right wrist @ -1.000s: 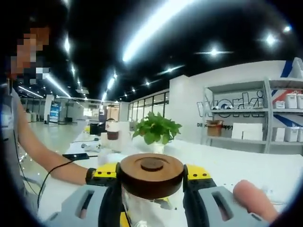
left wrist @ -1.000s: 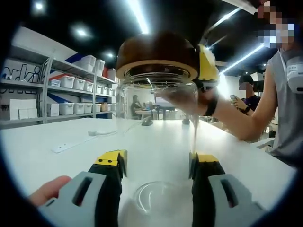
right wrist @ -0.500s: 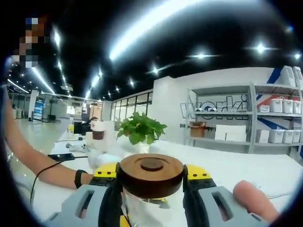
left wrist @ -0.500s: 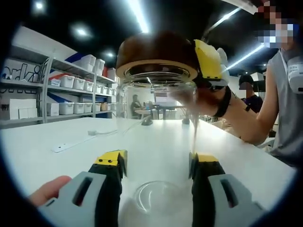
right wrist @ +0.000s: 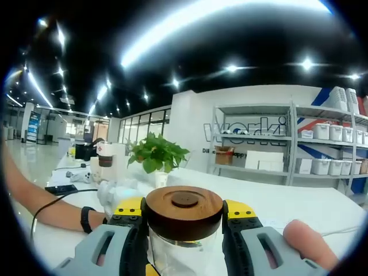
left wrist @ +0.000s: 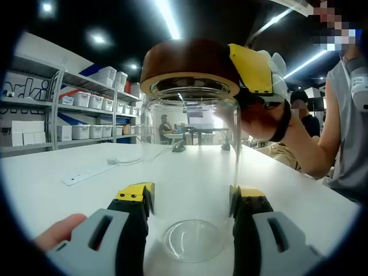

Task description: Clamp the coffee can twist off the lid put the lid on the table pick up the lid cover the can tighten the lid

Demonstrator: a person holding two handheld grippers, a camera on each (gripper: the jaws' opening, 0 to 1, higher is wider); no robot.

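Observation:
A clear glass coffee can [left wrist: 192,167] stands upright on the white table [left wrist: 69,195]. My left gripper [left wrist: 191,195] is shut on its lower body, one jaw on each side. A brown wooden lid [left wrist: 187,63] sits on the can's mouth. One yellow pad [left wrist: 252,69] of my right gripper presses against the lid's right side, with a hand behind it. In the right gripper view the lid [right wrist: 184,201] is clamped between the jaws of my right gripper [right wrist: 184,209], and the can's glass [right wrist: 184,256] shows below it.
A white power strip [left wrist: 86,175] with its cable lies on the table at the left. Shelves with white bins [left wrist: 75,100] line the wall. A person [left wrist: 345,132] stands at the right. A potted plant [right wrist: 156,156] and a phone [right wrist: 60,188] sit further along the table.
My right gripper has turned around the lid: its yellow pad swung up and toward the front, and the room has panned in the right gripper view. The can and left gripper stayed put.

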